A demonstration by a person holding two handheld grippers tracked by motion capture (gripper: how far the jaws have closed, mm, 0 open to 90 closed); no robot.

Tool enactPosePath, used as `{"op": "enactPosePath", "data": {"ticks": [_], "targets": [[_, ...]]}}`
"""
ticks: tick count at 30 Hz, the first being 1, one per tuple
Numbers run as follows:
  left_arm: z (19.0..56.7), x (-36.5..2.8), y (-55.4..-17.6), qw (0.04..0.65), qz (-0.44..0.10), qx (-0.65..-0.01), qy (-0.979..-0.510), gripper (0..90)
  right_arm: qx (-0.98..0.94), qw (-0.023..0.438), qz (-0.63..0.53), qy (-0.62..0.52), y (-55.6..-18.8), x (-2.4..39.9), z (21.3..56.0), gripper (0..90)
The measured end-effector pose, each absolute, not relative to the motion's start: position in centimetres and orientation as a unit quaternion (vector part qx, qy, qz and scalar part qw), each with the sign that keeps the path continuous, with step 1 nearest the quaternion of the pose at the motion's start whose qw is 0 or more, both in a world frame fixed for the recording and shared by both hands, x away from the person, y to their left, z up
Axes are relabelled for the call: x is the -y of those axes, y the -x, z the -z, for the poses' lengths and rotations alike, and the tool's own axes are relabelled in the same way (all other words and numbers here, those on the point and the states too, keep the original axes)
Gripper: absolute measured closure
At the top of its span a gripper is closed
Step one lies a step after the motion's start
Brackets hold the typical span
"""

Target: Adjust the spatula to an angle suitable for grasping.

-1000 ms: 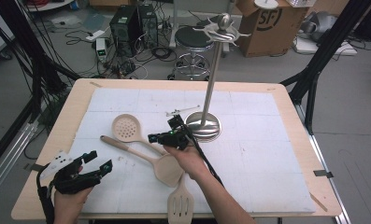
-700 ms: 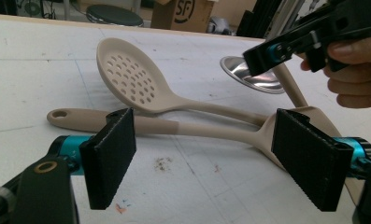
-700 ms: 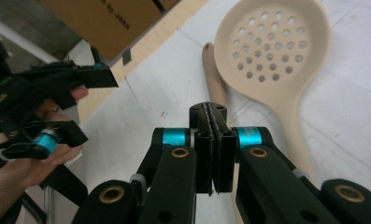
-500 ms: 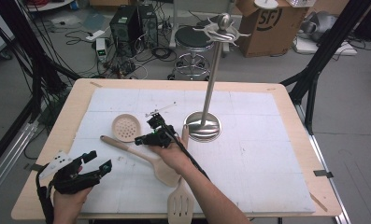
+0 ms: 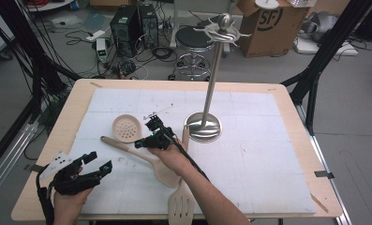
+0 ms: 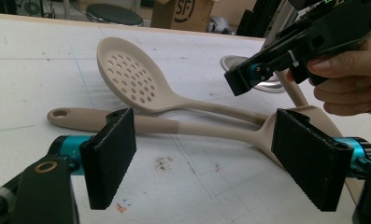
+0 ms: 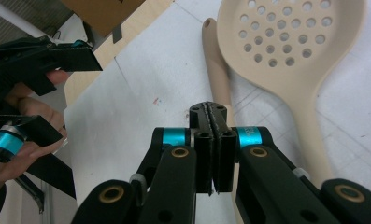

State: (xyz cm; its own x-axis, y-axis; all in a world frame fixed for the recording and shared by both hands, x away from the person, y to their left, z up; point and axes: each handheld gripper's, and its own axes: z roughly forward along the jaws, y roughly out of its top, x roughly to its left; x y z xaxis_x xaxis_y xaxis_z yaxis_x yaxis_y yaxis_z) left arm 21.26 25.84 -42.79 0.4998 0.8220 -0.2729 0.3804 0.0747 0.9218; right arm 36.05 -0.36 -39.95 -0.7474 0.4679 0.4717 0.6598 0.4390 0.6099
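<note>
Three beige utensils lie on the white mat. A perforated skimmer spoon (image 5: 126, 127) (image 6: 127, 74) (image 7: 290, 42) lies across a solid spoon (image 5: 127, 147) (image 6: 174, 126) (image 7: 218, 79), and a slotted turner (image 5: 181, 206) rests at the front edge. My right gripper (image 5: 140, 144) (image 7: 213, 112) is shut with nothing in it, its tip just above the solid spoon's handle beside the skimmer's bowl; it also appears in the left gripper view (image 6: 241, 79). My left gripper (image 5: 93, 164) (image 6: 206, 163) is open near the front left corner, aimed at the two crossed handles, with nothing between its pads.
A tall metal utensil stand (image 5: 203, 126) with hooks on top rises from a round base just right of my right hand. The wooden table edge (image 5: 48, 154) frames the mat. Beyond the table are a stool, cables and a cardboard box.
My right gripper has moved left and slightly down, from beside the stand's base to over the spoon handles. It stayed shut. The left gripper has not moved.
</note>
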Motion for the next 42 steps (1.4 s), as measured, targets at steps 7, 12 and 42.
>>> {"op": "enactPosePath", "data": {"ticks": [7, 12, 42], "targets": [[42.8, -25.9, -21.2, 0.569, -0.195, -0.462, -0.652, 22.7, 0.842, 0.118, 0.404, 0.338, -36.2, 0.3, 40.2, 88.7], [42.8, -25.9, -21.2, 0.57, -0.195, -0.462, -0.651, 22.7, 0.843, 0.116, 0.401, 0.339, -36.2, 0.2, 40.3, 88.8], [42.8, -25.9, -21.3, 0.571, -0.193, -0.459, -0.653, 22.9, 0.86, 0.109, 0.367, 0.338, -36.7, -0.8, 41.8, 68.9]]}}
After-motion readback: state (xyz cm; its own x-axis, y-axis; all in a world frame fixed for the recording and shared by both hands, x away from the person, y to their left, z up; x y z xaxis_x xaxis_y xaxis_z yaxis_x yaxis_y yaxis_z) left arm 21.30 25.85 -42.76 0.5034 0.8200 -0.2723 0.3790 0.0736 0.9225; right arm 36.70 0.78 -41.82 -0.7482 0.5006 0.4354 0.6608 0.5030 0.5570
